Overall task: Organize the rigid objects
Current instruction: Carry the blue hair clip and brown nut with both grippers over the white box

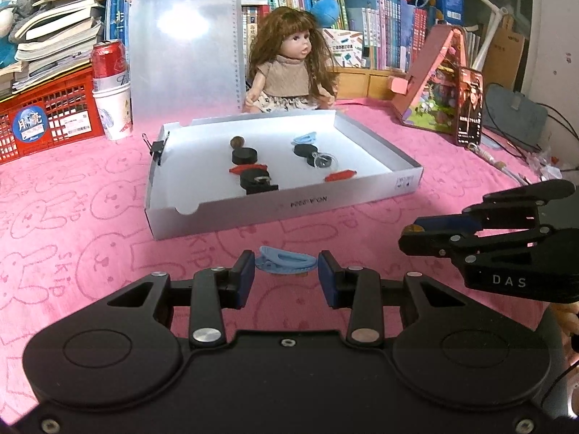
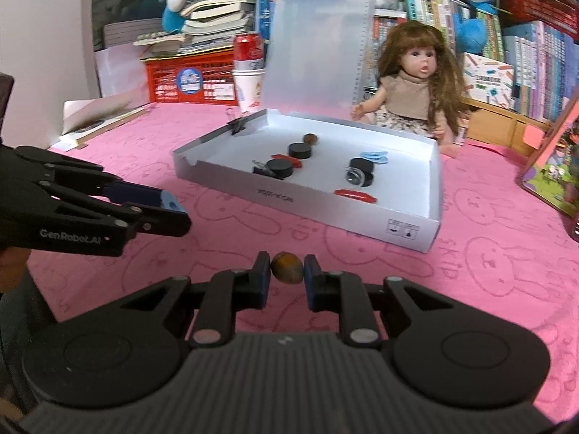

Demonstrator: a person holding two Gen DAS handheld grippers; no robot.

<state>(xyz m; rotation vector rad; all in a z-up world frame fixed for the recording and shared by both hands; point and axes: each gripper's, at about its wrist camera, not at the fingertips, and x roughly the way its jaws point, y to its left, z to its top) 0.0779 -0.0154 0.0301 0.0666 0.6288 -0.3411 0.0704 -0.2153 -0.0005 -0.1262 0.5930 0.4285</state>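
Blue hair clip (image 1: pixel 286 261) is lying on pink cloth (image 1: pixel 90 224) in left wrist view, just between spread fingers of left gripper (image 1: pixel 286 276), not touching them clearly. White box (image 1: pixel 289 204) is standing behind w/ black discs (image 1: pixel 244 154) and red clips (image 1: pixel 340 175) inside. Right gripper (image 1: pixel 410 235) is coming in from right edge.

Right wrist view: right gripper (image 2: pixel 287 271) is pinching brown bead (image 2: pixel 287 267) above cloth, near box's front wall (image 2: pixel 325 213). Doll (image 2: pixel 412 83) is sitting behind box.

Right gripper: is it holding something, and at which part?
Yes. The right gripper is shut on a brown oval bead, its pads pressing the bead's two opposite sides.
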